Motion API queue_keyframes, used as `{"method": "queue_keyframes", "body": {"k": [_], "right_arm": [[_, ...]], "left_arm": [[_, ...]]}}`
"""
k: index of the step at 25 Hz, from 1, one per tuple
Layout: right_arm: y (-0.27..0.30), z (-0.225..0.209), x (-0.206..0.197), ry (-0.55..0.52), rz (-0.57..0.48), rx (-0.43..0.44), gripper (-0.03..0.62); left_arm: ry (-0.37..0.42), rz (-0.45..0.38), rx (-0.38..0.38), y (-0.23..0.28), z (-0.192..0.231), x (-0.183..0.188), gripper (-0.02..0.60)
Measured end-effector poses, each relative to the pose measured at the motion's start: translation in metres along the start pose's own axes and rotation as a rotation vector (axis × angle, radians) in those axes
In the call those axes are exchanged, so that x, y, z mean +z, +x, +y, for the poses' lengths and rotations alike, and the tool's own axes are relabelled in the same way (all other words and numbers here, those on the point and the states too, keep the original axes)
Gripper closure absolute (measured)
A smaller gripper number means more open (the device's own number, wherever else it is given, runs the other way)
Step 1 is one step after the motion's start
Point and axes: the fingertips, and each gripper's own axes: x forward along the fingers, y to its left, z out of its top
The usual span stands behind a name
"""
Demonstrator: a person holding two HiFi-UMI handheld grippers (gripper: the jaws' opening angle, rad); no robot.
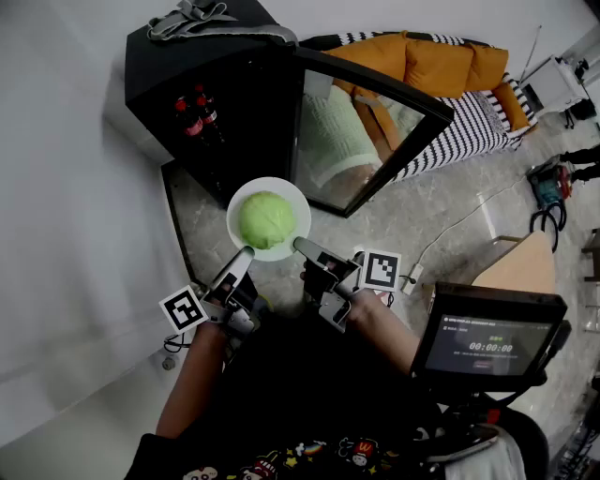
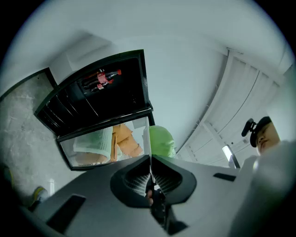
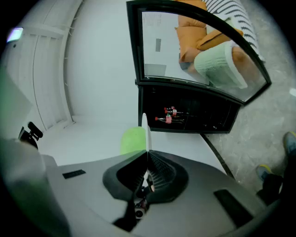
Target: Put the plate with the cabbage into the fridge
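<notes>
A white plate [image 1: 292,199] carrying a round green cabbage [image 1: 267,218] hangs in the air in front of the open black fridge [image 1: 225,103]. My left gripper [image 1: 247,251] is shut on the plate's near-left rim, and my right gripper [image 1: 300,246] is shut on its near-right rim. In the left gripper view the plate [image 2: 148,139] shows edge-on between the jaws of the left gripper [image 2: 150,159], with the cabbage [image 2: 162,141] behind it. In the right gripper view the plate's edge [image 3: 144,129] rises from the right gripper [image 3: 147,155], the cabbage [image 3: 133,139] to its left.
The fridge's glass door [image 1: 361,141] stands open to the right. Two cola bottles [image 1: 194,116] stand on a shelf inside. A grey cloth [image 1: 202,19] lies on the fridge top. A sofa with orange cushions [image 1: 441,66] and a cable on the marble floor [image 1: 459,220] lie to the right.
</notes>
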Motion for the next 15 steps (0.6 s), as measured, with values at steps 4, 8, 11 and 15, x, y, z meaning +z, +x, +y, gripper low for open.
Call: {"method": "queue_keyframes", "body": {"k": [4, 8, 11, 15], "right_arm": [[-0.001, 0.000, 0.001, -0.013, 0.006, 0.001, 0.582], [-0.011, 0.001, 0.009, -0.014, 0.004, -0.006, 0.582], [-0.030, 0.011, 0.023, 0.009, 0.016, 0.003, 0.582], [-0.037, 0.013, 0.032, 0.025, 0.028, -0.004, 0.582]], "left_arm": [[-0.003, 0.002, -0.003, 0.002, 0.001, -0.002, 0.568], [-0.012, 0.001, 0.005, 0.010, -0.003, -0.010, 0.567], [-0.004, -0.007, 0.026, 0.027, -0.018, -0.025, 0.567], [-0.012, -0.016, 0.034, 0.036, -0.024, -0.030, 0.566]]}}
